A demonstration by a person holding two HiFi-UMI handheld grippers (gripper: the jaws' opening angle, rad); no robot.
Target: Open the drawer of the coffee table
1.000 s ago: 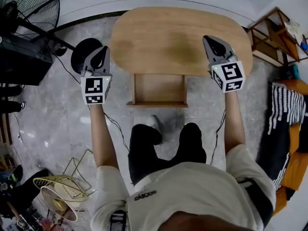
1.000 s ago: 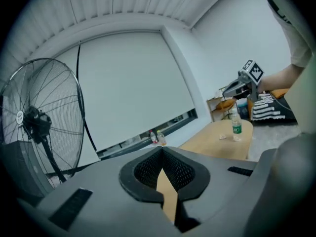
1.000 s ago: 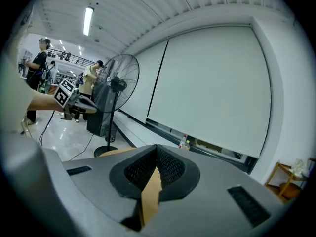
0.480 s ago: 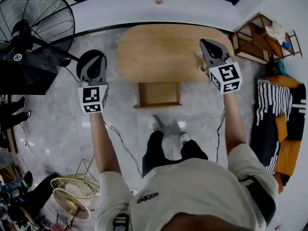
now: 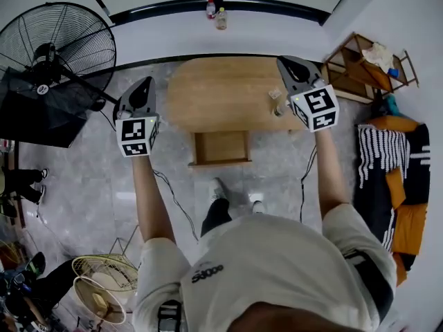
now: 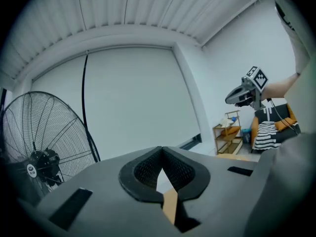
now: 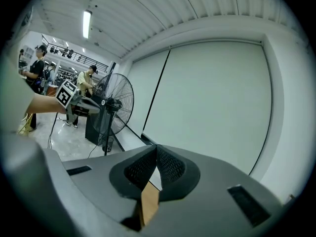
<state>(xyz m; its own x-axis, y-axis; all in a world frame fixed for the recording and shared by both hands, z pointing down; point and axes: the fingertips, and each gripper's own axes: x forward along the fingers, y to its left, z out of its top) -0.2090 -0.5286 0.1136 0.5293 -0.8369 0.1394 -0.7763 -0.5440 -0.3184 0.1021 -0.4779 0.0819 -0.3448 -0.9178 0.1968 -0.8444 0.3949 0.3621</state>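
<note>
My left tool (image 5: 144, 83) and right tool (image 5: 284, 62): closed, empty. The light-brown wooden drawer (image 5: 221, 146) stands open; likely rigid, light; grip its front edge.

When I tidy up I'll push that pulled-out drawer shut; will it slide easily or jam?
The drawer looks like a shallow, empty wooden box, so it is probably stiff and fairly light. It sticks out square from under the coffee table, so a centred push should likely slide it in; pushing one corner might skew it.
</note>
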